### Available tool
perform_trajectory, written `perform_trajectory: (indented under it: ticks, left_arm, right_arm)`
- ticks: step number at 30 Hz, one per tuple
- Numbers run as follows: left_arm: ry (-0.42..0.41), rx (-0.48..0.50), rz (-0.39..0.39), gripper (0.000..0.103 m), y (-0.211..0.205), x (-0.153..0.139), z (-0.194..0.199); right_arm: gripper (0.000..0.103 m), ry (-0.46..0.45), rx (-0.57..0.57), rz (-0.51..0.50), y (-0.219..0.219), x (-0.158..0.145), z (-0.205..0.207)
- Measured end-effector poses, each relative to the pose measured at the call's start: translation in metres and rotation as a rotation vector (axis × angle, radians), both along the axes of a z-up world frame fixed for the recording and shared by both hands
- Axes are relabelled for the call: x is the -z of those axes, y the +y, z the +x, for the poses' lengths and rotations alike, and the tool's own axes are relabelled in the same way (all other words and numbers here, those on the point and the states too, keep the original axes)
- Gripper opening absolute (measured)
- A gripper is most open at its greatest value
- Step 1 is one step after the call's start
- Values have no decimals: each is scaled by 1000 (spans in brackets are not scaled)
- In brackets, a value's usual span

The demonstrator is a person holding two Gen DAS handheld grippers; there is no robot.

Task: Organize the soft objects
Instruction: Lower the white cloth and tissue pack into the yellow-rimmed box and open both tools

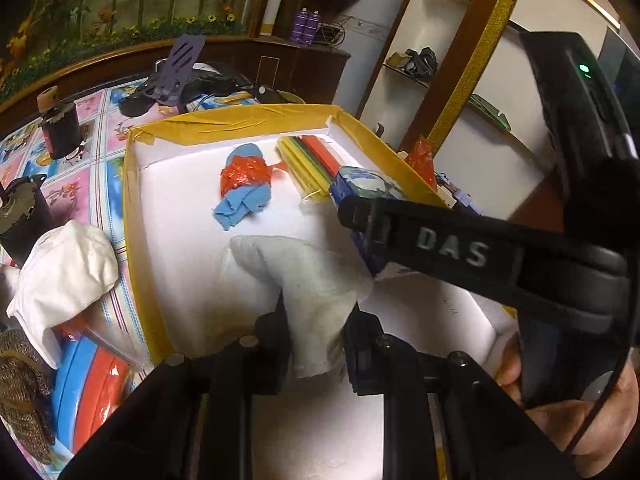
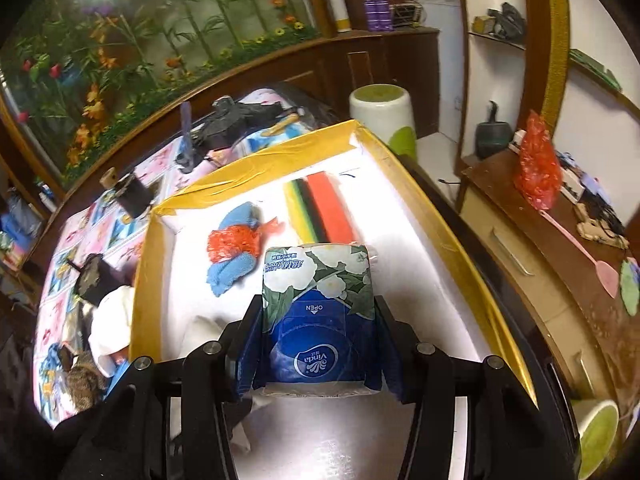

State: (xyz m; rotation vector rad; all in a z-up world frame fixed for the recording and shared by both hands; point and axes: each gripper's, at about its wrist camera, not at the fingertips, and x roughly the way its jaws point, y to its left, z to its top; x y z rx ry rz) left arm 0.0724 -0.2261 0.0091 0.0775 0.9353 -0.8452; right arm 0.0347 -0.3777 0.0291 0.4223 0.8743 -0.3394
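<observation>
The left hand-held gripper (image 1: pixel 316 320) is clamped tight on a white cloth (image 1: pixel 308 276), its fingers pinching the fabric over the white floor of a box (image 1: pixel 148 208) with yellow-taped walls. The right hand-held gripper (image 2: pixel 318 320) holds a blue and white tissue pack (image 2: pixel 318 300) — the pads press on both its sides, jaws at about half width — also over the inside of the box (image 2: pixel 440 240).

Farther in, a blue cloth bundle (image 1: pixel 246 184) wrapped in red plastic lies on the box floor, and just beside it, toward the far corner, a stack of yellow, green and red strips (image 1: pixel 308 160).

Outside the box, on the flowered surface (image 1: pixel 96 128) to the left, a second white cloth (image 1: pixel 68 264) lies crumpled near the box wall, with a brown knitted piece (image 1: pixel 22 392) close by — both apart from the grippers.
</observation>
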Motion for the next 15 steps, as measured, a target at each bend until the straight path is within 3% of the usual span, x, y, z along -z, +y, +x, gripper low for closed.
perform_trajectory:
  ticks: [11,15]
  left_arm:
    - [21,-9,8,31,-3,6,4]
    - [11,6,-4,45,-5,4,1]
  right_arm:
    - [55,32,21,18,-3,11,18]
    - [56,48,22,29,-3,17,23]
